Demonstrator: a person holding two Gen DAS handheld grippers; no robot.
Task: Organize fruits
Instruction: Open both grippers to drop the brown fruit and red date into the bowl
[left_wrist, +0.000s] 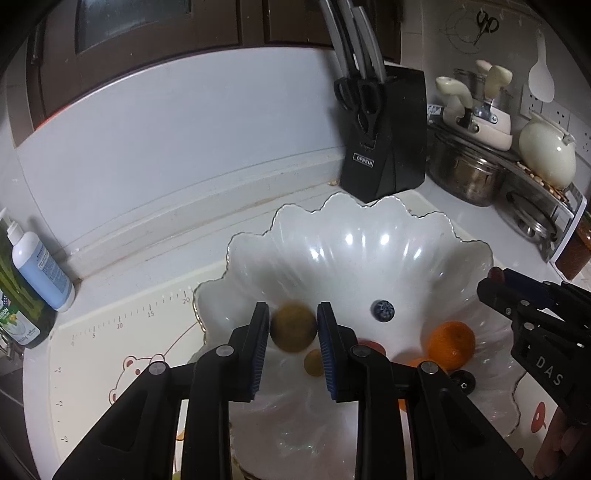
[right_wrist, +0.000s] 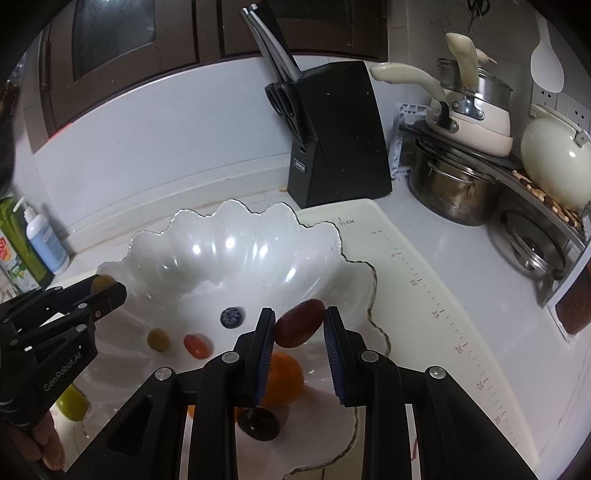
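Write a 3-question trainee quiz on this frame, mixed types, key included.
1. True or false: the left gripper has a yellow-green fruit between its jaws.
2. What lies between the right gripper's jaws? A) blueberry B) dark red fruit C) orange
3. Fill in: the blueberry lies inside the white scalloped ____.

Key
1. True; the fruit is over the bowl.
2. B, the dark red fruit. The orange and blueberry already lie in the bowl.
3. bowl
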